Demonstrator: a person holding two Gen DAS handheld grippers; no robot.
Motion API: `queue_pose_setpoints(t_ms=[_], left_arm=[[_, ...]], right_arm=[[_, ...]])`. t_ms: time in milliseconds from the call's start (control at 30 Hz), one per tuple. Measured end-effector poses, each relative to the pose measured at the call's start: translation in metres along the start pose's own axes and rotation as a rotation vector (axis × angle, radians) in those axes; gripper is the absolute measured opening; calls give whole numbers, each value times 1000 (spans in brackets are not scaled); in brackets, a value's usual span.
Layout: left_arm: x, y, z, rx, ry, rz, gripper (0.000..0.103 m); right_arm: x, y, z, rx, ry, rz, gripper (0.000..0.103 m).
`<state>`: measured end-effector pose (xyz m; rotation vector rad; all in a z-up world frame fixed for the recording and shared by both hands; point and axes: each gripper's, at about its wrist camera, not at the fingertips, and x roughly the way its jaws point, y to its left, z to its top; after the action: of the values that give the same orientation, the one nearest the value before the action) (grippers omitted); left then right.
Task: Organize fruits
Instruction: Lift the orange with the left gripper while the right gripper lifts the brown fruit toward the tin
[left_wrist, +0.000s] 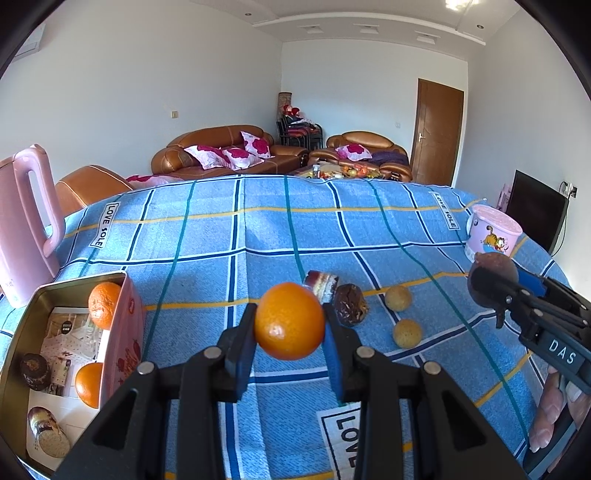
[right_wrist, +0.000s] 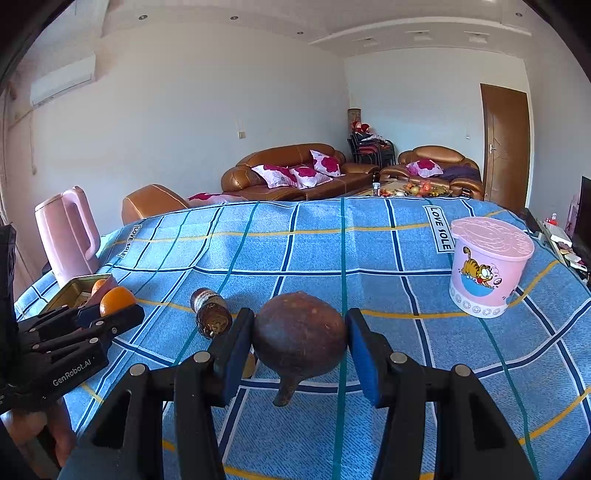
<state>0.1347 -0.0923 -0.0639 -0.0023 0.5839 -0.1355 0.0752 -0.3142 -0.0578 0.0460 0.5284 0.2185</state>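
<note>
Orange (left_wrist: 289, 320) sits centre frame in the left wrist view, clamped between the left claw (left_wrist: 289, 325) pads and lifted clear of the blue plaid cloth (left_wrist: 258, 229). Dark brown stemmed fruit (right_wrist: 300, 340) likewise gripped in the right claw (right_wrist: 300, 345), centre of the right wrist view. Open tin box (left_wrist: 16, 350), lower left, already holds two oranges, so it is probably the orange's destination. Two small yellow fruits (left_wrist: 398, 297) remain on the cloth. Pink bucket (right_wrist: 491, 266) stands lidded, upper right.
</note>
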Motion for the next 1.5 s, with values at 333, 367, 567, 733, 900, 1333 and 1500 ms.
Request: queue_pose_setpoints(t_ms=[333, 367, 567, 733, 900, 1333, 1500], left_arm=[[-5, 0, 0, 3, -30, 10, 35], [-6, 0, 0, 3, -33, 11, 35], [-10, -1, 0, 8, -55, 17, 35], [-13, -2, -1, 11, -69, 22, 35], [-15, -3, -1, 13, -83, 25, 35], [-23, -6, -2, 25, -126, 39, 35], [-26, -6, -2, 28, -141, 41, 35]], right_arm=[[-8, 1, 0, -12, -43, -9, 53], [-8, 1, 0, -12, -48, -10, 53], [-14, 3, -1, -22, -77, -14, 53], [-18, 4, -2, -27, -96, -17, 53], [-22, 4, -2, -28, -110, -17, 53], [-30, 8, -5, -37, -146, -19, 53], [-33, 9, -5, -45, -163, -23, 53]])
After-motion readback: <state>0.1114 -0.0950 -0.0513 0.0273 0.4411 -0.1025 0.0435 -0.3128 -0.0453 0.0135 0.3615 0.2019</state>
